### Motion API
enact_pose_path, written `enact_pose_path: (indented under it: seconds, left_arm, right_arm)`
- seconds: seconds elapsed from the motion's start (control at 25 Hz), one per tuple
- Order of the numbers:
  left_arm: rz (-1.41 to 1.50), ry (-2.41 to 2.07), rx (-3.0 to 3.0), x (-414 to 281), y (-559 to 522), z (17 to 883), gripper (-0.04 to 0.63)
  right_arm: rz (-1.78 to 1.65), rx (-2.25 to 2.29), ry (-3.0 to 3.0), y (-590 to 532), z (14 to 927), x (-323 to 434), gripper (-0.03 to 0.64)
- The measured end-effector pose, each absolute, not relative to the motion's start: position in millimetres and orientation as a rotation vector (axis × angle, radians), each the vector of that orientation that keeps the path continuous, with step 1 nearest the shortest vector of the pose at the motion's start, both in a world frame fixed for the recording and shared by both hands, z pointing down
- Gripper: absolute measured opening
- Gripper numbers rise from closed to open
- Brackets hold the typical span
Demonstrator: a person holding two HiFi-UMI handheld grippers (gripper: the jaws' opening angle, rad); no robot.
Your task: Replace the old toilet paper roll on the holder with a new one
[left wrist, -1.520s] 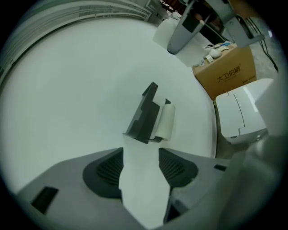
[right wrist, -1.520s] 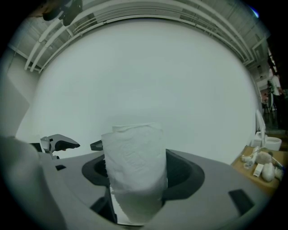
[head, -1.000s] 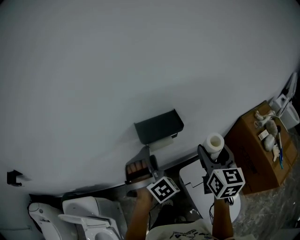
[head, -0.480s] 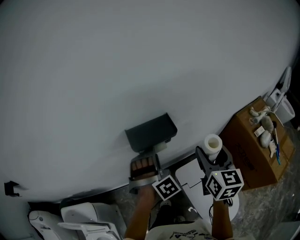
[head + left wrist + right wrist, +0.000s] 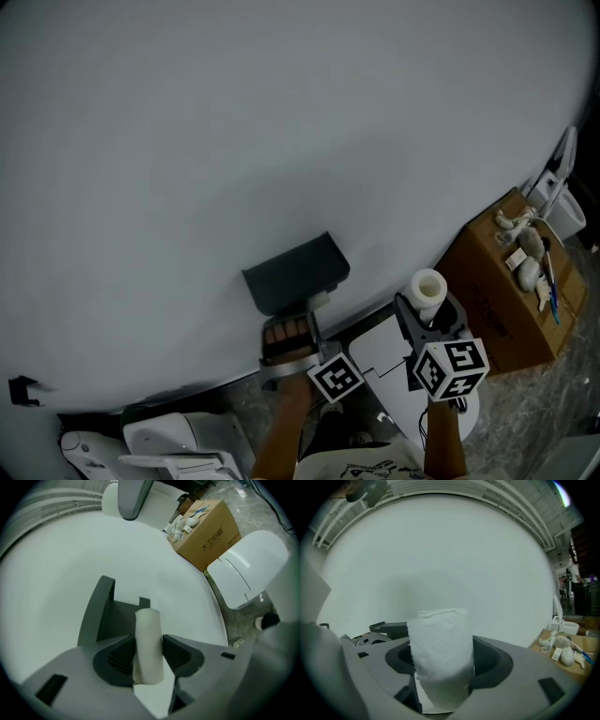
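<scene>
A dark grey holder [image 5: 295, 272] hangs on the pale wall, and the thin old toilet paper roll [image 5: 320, 300] pokes out below its right end. My left gripper [image 5: 302, 317] reaches up to it. In the left gripper view the old roll [image 5: 149, 644] stands between the ribbed pads [image 5: 123, 657], which touch both its sides as the jaws are closing, in front of the holder [image 5: 96, 616]. My right gripper [image 5: 429, 307] hovers to the right, shut on a full white new roll [image 5: 429, 289] held upright, seen up close as the new roll [image 5: 440, 648].
A brown cardboard box [image 5: 506, 281] with small items on top stands at the right by the wall. A white rounded lid [image 5: 389, 361] lies below my grippers. A white toilet [image 5: 178, 441] sits at the lower left. A small black fitting [image 5: 21, 387] is on the wall far left.
My left gripper has moved up to the holder, and its jaws now sit around the old roll. The right gripper with the new roll has barely shifted.
</scene>
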State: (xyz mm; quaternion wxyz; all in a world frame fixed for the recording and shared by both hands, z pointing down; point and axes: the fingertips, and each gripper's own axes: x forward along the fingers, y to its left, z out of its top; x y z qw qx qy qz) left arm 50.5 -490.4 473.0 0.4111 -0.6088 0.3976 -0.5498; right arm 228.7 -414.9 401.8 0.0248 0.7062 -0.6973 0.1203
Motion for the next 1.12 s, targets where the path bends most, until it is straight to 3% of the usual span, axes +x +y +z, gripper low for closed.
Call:
enact_pose_path:
  seconds: [1.12]
  left_arm:
    - [-1.092,0.784,-1.625,192.4,-477.6,465.6,0.186]
  right_arm:
    - [0.411,2.461,-1.843,-355.0,410.4,325.4,0.316]
